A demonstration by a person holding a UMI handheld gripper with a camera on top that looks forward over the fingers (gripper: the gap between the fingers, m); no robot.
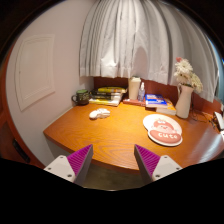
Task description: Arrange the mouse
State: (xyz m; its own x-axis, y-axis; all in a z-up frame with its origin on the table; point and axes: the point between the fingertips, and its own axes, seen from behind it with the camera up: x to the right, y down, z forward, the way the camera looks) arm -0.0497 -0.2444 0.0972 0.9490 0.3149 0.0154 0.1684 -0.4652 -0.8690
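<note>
On the wooden table (110,140), well beyond the fingers and off toward the left finger's side, we see the mouse (99,114) – small, whitish, lying flat on bare wood, nothing touching it. Near it but apart, twd the table's back edge: a stack of books (105,98) w/ a dark round item (81,97) just left of them; we can't tell what that is. Further right along the back stands a pale upright container (134,88), then a blue book or box (156,101) lying flat. Closer to us on the right side sits a round red-and-white mat (164,130) w/ a printed design, well apart from the mouse. Beside it at the table's right end is a vase (184,100) holding pale flowers (185,72). Behind everything hang white curtains (130,40); a light wall w/ a panelled door (35,70) is on the left.

Gripper (113,163): fingers spread wide, purple pads (80,159) facing inward, nothing btwn them; they hang above the table's near edge.
</note>
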